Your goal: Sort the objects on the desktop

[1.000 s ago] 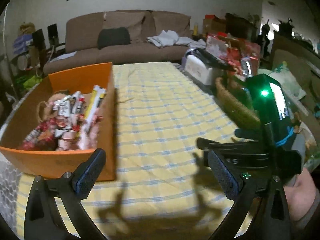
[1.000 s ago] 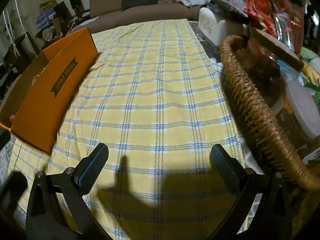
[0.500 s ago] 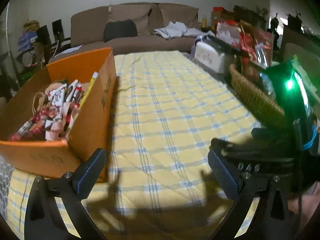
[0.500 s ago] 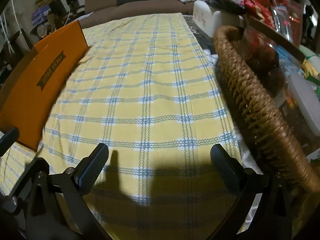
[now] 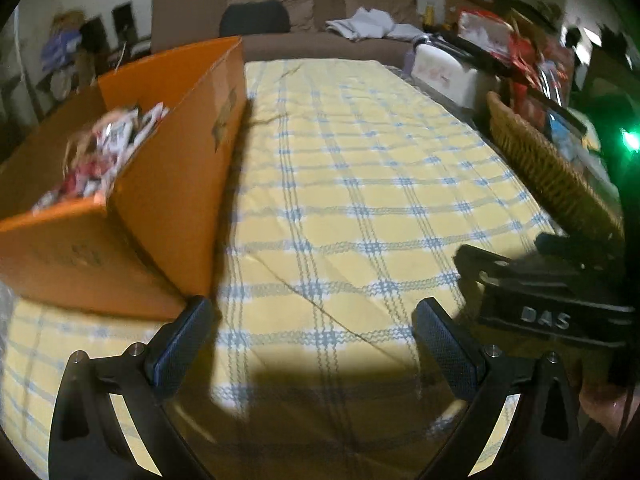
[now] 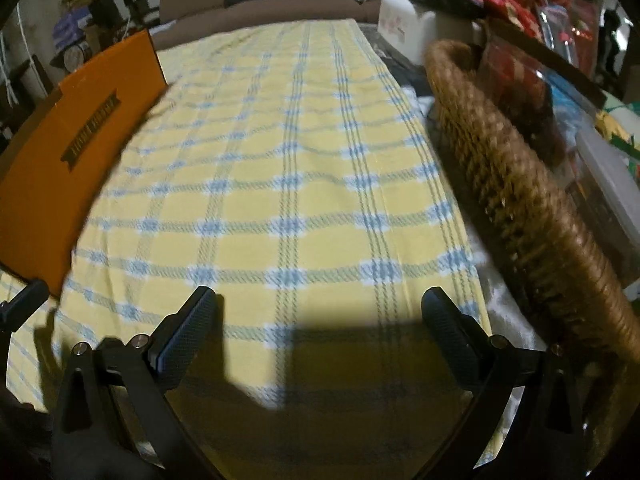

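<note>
An orange cardboard box [image 5: 168, 184] stands on the left of the yellow checked tablecloth [image 5: 352, 184] and holds several packets and small items [image 5: 104, 148]. It also shows in the right wrist view [image 6: 68, 168]. A brown wicker basket [image 6: 532, 184] with jars and packets sits on the right; its rim shows in the left wrist view [image 5: 548, 164]. My left gripper [image 5: 312, 344] is open and empty, low over the cloth beside the box's near corner. My right gripper [image 6: 316, 336] is open and empty, low over the cloth left of the basket.
A white appliance [image 5: 448, 72] and red packets [image 5: 520, 52] crowd the far right edge. A brown sofa [image 5: 304, 12] stands behind the table. The right gripper's body [image 5: 552, 304] sits close at the lower right of the left wrist view.
Both grippers have dropped lower and nearer to the cloth. The box now looms larger on the left and the basket nearer on the right. Both stay open.
</note>
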The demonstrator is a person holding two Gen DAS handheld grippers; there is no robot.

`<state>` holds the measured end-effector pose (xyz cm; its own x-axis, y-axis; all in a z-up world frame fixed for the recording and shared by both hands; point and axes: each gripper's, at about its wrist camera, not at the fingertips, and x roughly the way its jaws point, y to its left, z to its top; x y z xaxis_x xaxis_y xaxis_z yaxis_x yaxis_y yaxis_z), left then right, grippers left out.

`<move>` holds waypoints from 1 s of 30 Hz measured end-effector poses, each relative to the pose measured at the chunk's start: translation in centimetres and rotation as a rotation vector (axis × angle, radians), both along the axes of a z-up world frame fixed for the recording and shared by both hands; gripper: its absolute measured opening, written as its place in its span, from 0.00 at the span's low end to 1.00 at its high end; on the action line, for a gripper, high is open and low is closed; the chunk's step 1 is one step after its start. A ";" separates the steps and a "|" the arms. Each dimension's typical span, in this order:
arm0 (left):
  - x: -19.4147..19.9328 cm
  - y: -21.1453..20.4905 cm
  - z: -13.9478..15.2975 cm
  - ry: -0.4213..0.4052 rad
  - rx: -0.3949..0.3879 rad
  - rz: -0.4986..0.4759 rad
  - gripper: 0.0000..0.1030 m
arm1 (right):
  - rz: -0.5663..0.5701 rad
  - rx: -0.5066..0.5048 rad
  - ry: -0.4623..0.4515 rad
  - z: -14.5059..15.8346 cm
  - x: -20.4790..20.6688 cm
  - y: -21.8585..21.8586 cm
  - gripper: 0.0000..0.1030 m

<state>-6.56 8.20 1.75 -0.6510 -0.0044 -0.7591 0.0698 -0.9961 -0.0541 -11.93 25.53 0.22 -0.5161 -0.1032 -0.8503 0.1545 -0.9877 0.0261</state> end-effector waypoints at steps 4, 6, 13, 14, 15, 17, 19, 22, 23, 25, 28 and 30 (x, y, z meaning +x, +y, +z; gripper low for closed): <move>0.2 -0.2 0.0 0.001 0.015 0.012 1.00 | 0.027 -0.003 0.005 -0.2 0.7 0.9 1.00; 0.5 -0.9 0.1 0.002 0.049 0.029 1.00 | 0.051 0.019 0.016 -0.1 1.0 0.5 1.00; -0.4 -0.6 -1.5 -0.064 -0.019 0.022 1.00 | 0.028 0.023 0.054 -0.4 2.1 0.3 1.00; -0.4 -0.5 -1.6 -0.063 -0.020 0.021 1.00 | 0.022 0.025 0.055 -0.4 2.1 0.3 1.00; -0.4 -0.5 -1.6 -0.063 -0.020 0.020 1.00 | 0.014 0.026 0.055 -0.3 2.4 0.5 1.00; -0.5 -0.4 -1.6 -0.065 -0.024 0.015 1.00 | 0.004 0.018 0.052 -0.3 2.6 0.8 1.00; -0.6 -0.4 -1.6 -0.067 -0.027 0.010 1.00 | 0.003 0.018 0.052 -0.3 2.7 0.9 1.00; -0.6 -0.5 -1.5 -0.067 -0.027 0.010 1.00 | 0.003 0.019 0.053 -0.2 2.6 0.9 1.00; -0.6 -0.5 -1.5 -0.067 -0.028 0.010 1.00 | 0.005 0.018 0.053 -0.2 2.7 0.9 1.00; -0.5 -0.5 -1.4 -0.068 -0.029 0.010 1.00 | 0.010 0.017 0.053 -0.2 2.8 1.0 1.00; -0.5 -0.5 -1.4 -0.068 -0.029 0.011 1.00 | 0.013 0.017 0.054 -0.3 2.9 1.0 1.00; -0.5 -0.5 -1.4 -0.068 -0.029 0.011 1.00 | 0.013 0.015 0.054 -0.3 2.9 1.0 1.00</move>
